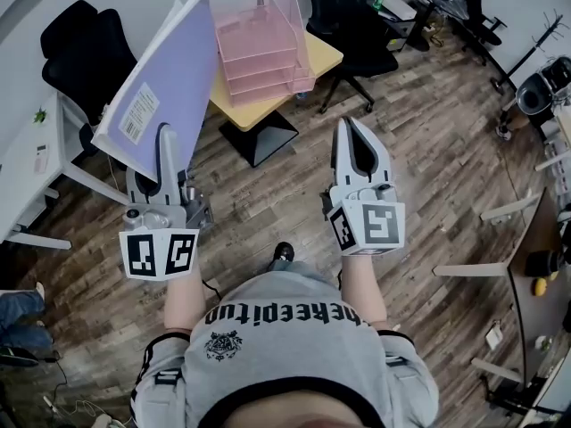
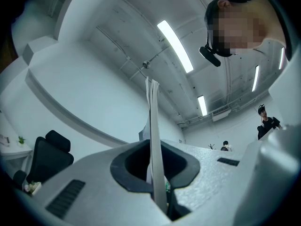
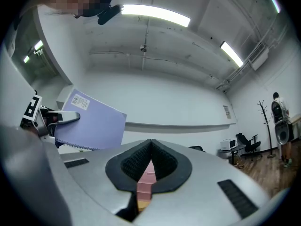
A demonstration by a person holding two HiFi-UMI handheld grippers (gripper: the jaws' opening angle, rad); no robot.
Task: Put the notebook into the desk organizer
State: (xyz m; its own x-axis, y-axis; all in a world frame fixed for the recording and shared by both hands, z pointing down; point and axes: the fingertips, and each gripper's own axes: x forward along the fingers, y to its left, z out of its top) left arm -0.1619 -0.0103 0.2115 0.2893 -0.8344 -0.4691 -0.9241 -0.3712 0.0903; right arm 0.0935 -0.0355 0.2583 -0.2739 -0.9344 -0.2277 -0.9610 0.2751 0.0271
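notebook (image 1: 156, 87) with a purple cover is up in the air at the person's left, tilted so its top leans away toward the table, a white label showing near its lower edge. the left gripper (image 1: 166, 141) is clamped on the notebook's bottom edge; looking along those jaws you see the thin white pages running edge-on straight up between the dark pads, pinched on both sides. the right gripper (image 1: 351, 125) is held level with it, well apart to the right, jaws brought together with nothing between them.

ahead of both grippers stands the pink desk organizer (image 1: 263, 47), a see-through stack of trays. it sits on a small yellow-topped table (image 1: 328, 56) and takes up most of the top, leaving bare surface along the right edge and at the near corner. the notebook's upper corner overlaps the organizer's left side from where the head camera looks, but it is above and short of it, not inside any tray.

black office chairs (image 1: 85, 38) stand left of and behind the table, on a wood-plank floor (image 1: 428, 150).
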